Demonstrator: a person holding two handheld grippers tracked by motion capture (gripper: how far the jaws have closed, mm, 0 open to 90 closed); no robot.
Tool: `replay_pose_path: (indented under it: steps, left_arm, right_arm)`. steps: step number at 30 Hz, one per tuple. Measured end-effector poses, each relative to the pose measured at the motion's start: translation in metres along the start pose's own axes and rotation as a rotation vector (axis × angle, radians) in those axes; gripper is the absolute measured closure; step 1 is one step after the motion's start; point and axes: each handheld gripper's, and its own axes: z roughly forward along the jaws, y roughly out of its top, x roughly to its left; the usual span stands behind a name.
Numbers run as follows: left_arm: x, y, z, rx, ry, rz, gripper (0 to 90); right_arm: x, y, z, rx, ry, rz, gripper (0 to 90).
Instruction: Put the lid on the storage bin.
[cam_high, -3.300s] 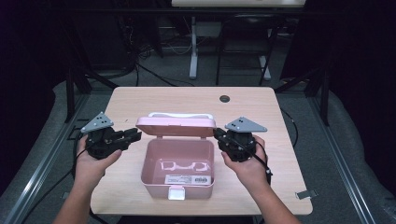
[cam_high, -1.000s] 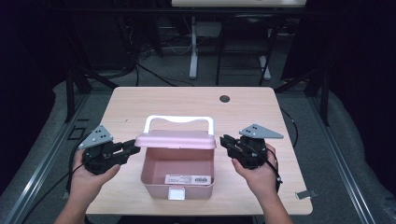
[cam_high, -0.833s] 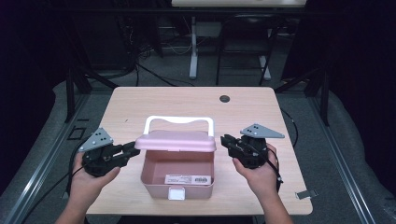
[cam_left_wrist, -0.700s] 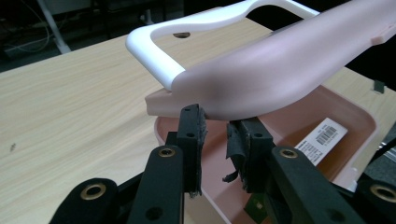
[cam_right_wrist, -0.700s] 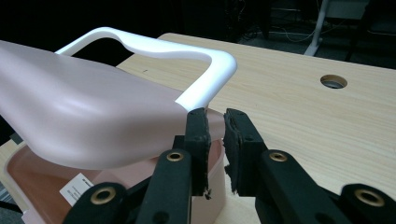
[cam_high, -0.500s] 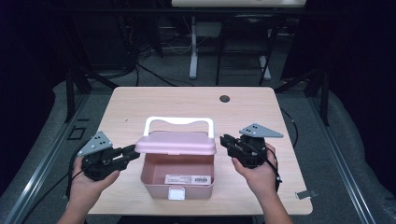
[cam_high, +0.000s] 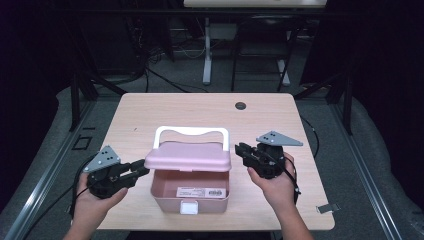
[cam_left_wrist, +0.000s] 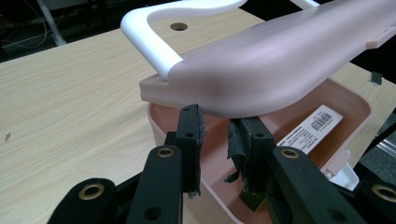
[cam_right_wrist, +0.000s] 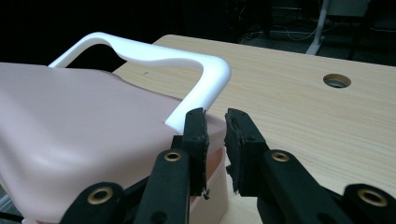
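High view shows the pink box (cam_high: 190, 192) at the bench's (cam_high: 150, 110) near edge, its lid (cam_high: 189, 156) half lowered. Left gripper (cam_high: 134, 172) and right gripper (cam_high: 243, 151) flank it, both nearly clenched on nothing. Risk: the lid may drop askew or pinch a jaw. Inside lies a barcode label (cam_left_wrist: 312, 125).

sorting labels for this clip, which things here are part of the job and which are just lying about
Part of the job:
pink plastic box
pink hinged lid
white carry handle
left gripper
right gripper

Lying about:
round cable hole
light wooden table
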Motion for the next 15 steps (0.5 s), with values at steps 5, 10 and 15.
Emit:
replay_pose_path:
  steps: [5,10,15]
  left_arm:
    - [0.000,-0.002,-0.002,-0.003,-0.002,0.005,72.2]
    - [-0.002,-0.003,-0.003,-0.006,-0.004,0.002,71.9]
    - [-0.003,-0.005,-0.004,0.000,-0.008,0.008,71.5]
  right_arm:
    - [0.001,0.004,0.001,0.000,0.008,-0.005,77.1]
    - [0.002,0.009,0.006,0.010,0.027,-0.009,73.8]
    - [0.003,0.015,0.012,0.020,0.059,0.003,71.4]
